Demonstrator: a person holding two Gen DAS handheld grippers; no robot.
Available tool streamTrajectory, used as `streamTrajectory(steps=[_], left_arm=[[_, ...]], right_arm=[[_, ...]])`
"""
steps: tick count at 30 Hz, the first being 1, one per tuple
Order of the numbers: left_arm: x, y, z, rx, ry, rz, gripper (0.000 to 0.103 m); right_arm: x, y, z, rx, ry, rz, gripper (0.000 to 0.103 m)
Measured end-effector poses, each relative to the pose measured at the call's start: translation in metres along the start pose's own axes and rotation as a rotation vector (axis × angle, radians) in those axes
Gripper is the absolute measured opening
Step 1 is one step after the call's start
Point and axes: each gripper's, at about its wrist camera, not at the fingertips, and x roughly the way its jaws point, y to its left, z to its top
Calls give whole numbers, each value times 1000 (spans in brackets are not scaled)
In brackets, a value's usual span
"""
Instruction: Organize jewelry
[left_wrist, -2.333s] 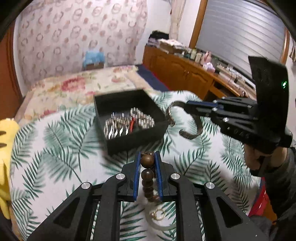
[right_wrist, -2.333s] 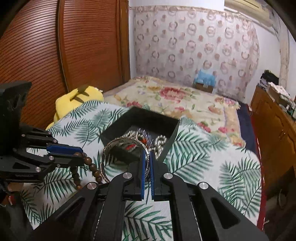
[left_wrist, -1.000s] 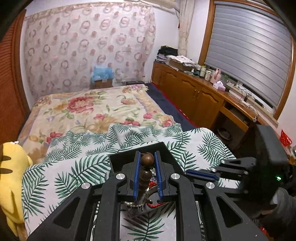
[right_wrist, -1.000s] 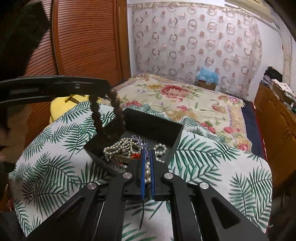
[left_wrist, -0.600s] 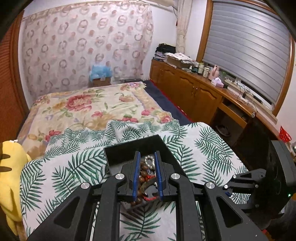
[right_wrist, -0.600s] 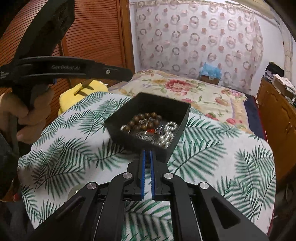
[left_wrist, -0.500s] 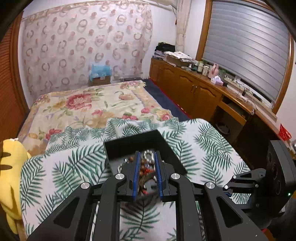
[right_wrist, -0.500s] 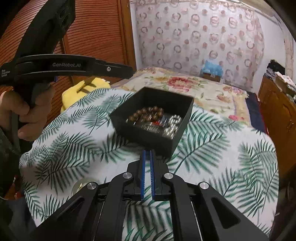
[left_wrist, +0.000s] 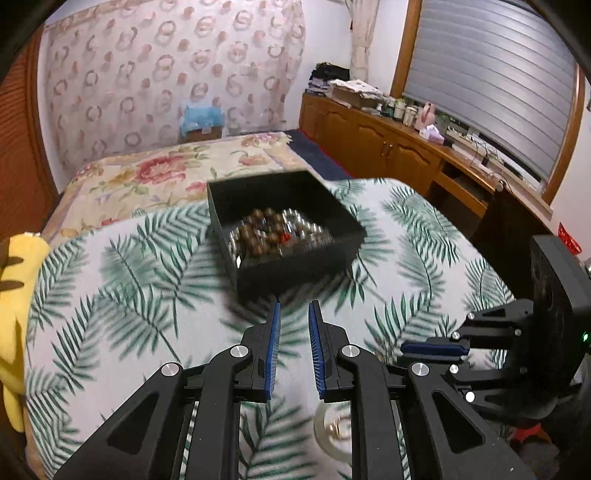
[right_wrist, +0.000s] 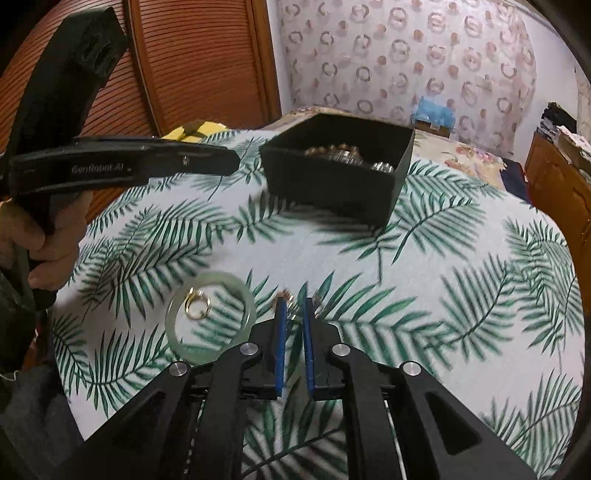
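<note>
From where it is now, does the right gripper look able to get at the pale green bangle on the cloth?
Probably yes. The right gripper hangs low over the cloth, jaws slightly apart and empty, and the bangle lies flat just to its left with nothing between them. A small gold ring sits inside it.

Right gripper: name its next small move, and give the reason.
Probably ease the right gripper down and shut it on the small gold piece at its open fingertips. The black box already holds beads and silver pieces, while the jade bangle and gold ring lie loose on the cloth.
</note>
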Motion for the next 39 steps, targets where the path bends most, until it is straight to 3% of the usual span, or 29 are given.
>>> streamTrajectory(steps=[7,11,23,27,30,32,38,39], left_arm=[[4,-8,-26,-3,29,-10,14],[6,-11,-34,5,44,-10,14],[17,-18,-45,31,80,-12,15],[19,-21,-48,41,93,-23,16],[20,-23,-51,51,107,-35,27],[22,-25,-53,60,119,-36,27],[23,-28,-54,81,127,-27,26],[23,-28,-54,90,127,-21,21]], right_arm=[[-3,8,-5,20,-10,-8,11],[-8,11,-3,25,-28,-12,18],[6,10,-7,24,33,-71,18],[4,3,-9,24,43,-106,17],[4,0,-9,19,43,-98,16],[5,-1,-9,14,41,-97,8],[-3,-7,-5,19,1,-79,6],[-7,-7,-3,16,-12,-79,6]])
